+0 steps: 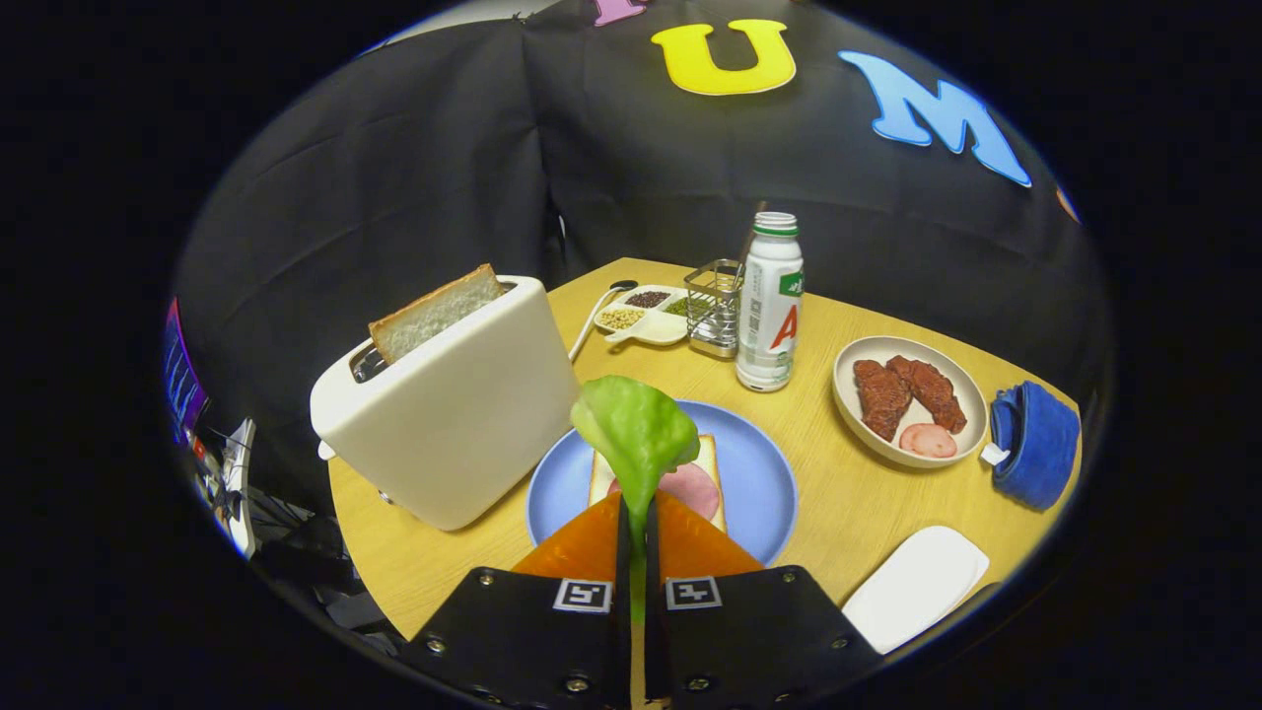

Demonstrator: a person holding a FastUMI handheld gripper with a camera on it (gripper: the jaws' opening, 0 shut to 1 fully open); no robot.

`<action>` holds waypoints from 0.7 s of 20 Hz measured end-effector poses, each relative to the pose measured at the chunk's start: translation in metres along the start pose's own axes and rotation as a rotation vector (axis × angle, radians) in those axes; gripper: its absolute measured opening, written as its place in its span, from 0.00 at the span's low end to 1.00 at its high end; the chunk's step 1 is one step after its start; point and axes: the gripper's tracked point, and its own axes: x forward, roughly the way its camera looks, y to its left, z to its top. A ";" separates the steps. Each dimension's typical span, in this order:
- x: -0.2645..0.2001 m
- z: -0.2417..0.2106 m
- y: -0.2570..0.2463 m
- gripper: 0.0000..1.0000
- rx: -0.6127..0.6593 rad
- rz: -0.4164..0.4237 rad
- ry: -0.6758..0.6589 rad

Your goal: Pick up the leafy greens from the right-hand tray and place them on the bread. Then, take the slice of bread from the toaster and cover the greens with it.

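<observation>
Green leafy greens (636, 434) hang pinched between the closed fingers of the gripper (637, 513), held just above the bread (706, 463) and its ham slice (690, 488) on the blue plate (764, 483). Beside the plate stands the toaster (454, 414) with a bread slice (434, 311) upright in its slot; beyond the plate stands a bottle (770, 306).

Green leafy greens (636, 429) pinched in tongs (637, 513); blue plate (759, 483); cream toaster (449, 409); blue cloth (1035, 444).

Gripper (636, 513) body black, screwed plates — two square tag markers.
</observation>
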 end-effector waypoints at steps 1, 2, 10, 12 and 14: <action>0.005 0.000 0.005 0.06 0.006 0.012 0.003; 0.010 0.000 0.009 0.06 0.011 0.021 0.010; 0.029 -0.013 -0.016 0.35 0.031 -0.045 0.057; 0.026 -0.016 -0.013 0.37 0.029 -0.034 0.066; 0.020 -0.014 -0.009 0.37 0.022 -0.021 0.062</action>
